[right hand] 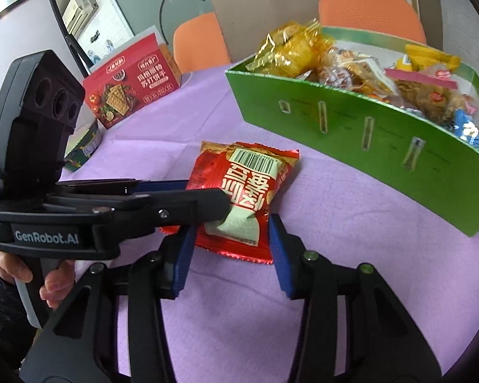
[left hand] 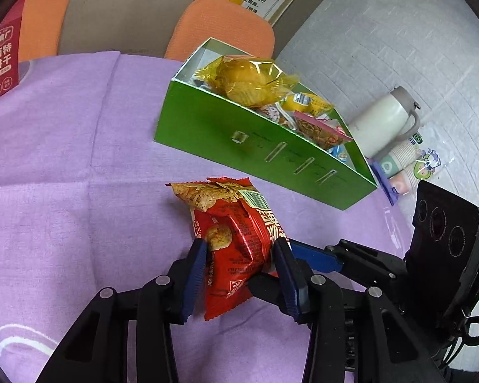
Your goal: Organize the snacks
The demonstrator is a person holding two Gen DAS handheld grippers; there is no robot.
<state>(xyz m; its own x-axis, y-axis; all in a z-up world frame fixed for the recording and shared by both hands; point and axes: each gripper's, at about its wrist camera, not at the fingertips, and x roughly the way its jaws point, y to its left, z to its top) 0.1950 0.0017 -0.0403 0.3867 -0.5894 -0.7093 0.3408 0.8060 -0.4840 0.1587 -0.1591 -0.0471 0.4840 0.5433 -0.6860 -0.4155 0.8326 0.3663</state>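
on the far left of the purple tablecloth point(right hand: 319, 210) stands a red cracker box point(right hand: 132, 84), well apart from everything else, with a small dark green box point(right hand: 83, 150) near it at the cloth's edge. a hand point(right hand: 32, 274) grips the handle of my left gripper point(left hand: 239, 255), which reaches in sideways. its blue pads point(left hand: 196, 274) press against both sides of the red snack packet point(left hand: 233, 239), so my left jaws are closed on the packet, narrowed to its width. the packet sits in the middle of the cloth, its lower edge down on the fabric, just in front of the green box point(left hand: 226, 134).

my right gripper point(right hand: 231, 249) hovers at the packet's near end with its jaws spread wide, one blue finger on either side of the packet's bottom edge; i cannot tell whether either touches it, and they grasp nothing.

further right, the green box is heaped with wrapped snacks, a yellow bag point(left hand: 252, 79) on top. beyond its right end, off the cloth, a white flask point(left hand: 383, 121) stands beside a sleeve of paper cups point(left hand: 405, 159).
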